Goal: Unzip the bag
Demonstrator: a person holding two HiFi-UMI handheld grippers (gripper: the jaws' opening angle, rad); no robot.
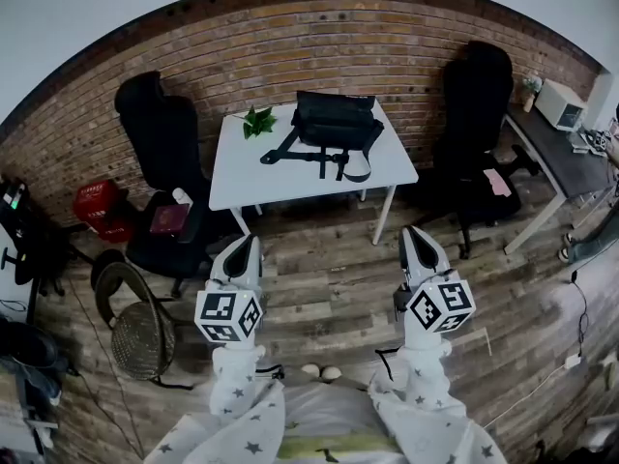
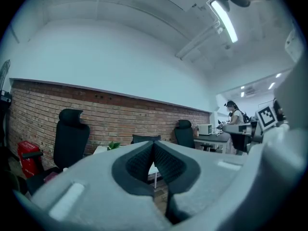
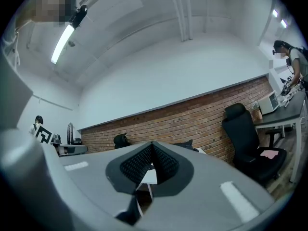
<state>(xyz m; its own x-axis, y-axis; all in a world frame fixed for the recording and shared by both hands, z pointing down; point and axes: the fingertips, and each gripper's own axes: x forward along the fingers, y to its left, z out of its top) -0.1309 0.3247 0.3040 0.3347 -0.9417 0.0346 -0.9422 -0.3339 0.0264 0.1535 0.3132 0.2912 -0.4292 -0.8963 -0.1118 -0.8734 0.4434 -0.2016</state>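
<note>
A black bag with loose straps lies on the white table by the brick wall, well ahead of me. My left gripper and right gripper are held low over the wooden floor, far short of the table. Both are shut with nothing between their jaws. In the left gripper view the bag peeks just above the closed left gripper's tips. In the right gripper view the bag shows as a dark shape behind the closed right gripper's tips.
Black office chairs stand left and right of the table. A small green plant sits on the table's left corner. A red container and a wicker chair are at left. A desk with a microwave is at right; a person stands there.
</note>
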